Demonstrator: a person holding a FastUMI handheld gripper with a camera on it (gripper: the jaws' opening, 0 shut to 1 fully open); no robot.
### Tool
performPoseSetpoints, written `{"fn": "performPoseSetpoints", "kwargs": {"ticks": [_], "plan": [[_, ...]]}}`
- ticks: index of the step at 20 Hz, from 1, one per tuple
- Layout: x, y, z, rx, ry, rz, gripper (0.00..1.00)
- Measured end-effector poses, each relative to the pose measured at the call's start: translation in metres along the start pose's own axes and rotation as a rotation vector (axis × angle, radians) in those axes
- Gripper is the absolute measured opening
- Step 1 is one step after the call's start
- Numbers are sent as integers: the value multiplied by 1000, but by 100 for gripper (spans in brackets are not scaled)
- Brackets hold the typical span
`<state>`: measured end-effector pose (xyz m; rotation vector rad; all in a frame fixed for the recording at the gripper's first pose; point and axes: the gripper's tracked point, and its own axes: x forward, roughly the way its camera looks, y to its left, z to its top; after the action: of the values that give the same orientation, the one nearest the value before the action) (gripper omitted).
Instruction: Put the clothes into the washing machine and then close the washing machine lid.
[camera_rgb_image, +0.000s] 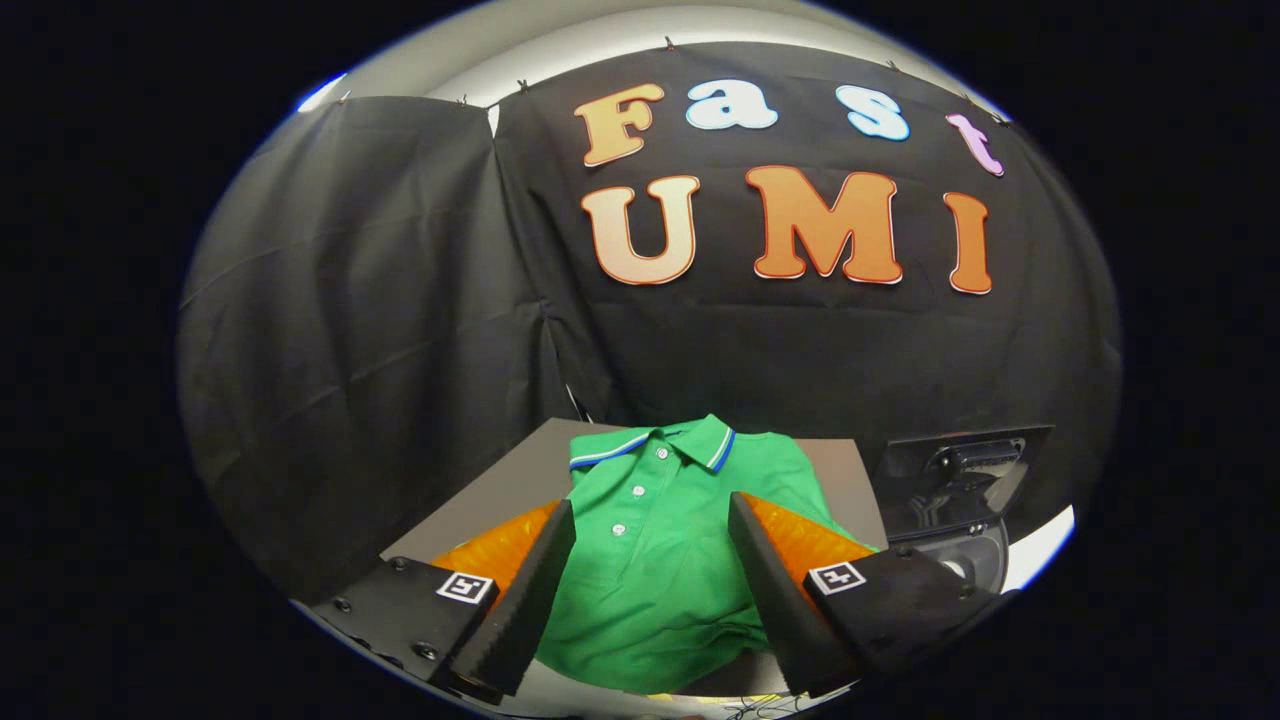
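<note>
The gripper (650, 515) is spread wide, holding nothing. The folded green shirt (655, 560) lies between its fingers on a grey board (480, 490). The washer (950, 490) stands right of the shirt, lid raised.

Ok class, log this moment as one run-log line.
gripper: open, above shirt | green polo shirt: folded, on grey board | washing machine: right, lid up | stage: pre-grasp

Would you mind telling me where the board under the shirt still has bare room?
Bare board lies left of the green polo shirt, and a strip between its right shoulder and the washing machine. The open gripper jaws straddle the shirt.
</note>
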<state>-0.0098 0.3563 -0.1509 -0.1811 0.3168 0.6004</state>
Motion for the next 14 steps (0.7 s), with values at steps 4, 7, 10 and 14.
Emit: {"fn": "performPoseSetpoints", "kwargs": {"ticks": [4,7,10,14], "plan": [[14,1,-18,-55,45,-22,99],[22,1,-31,-111,69,-37,99],[28,0,-42,-134,97,-50,99],[33,0,-49,-162,120,-56,99]]}}
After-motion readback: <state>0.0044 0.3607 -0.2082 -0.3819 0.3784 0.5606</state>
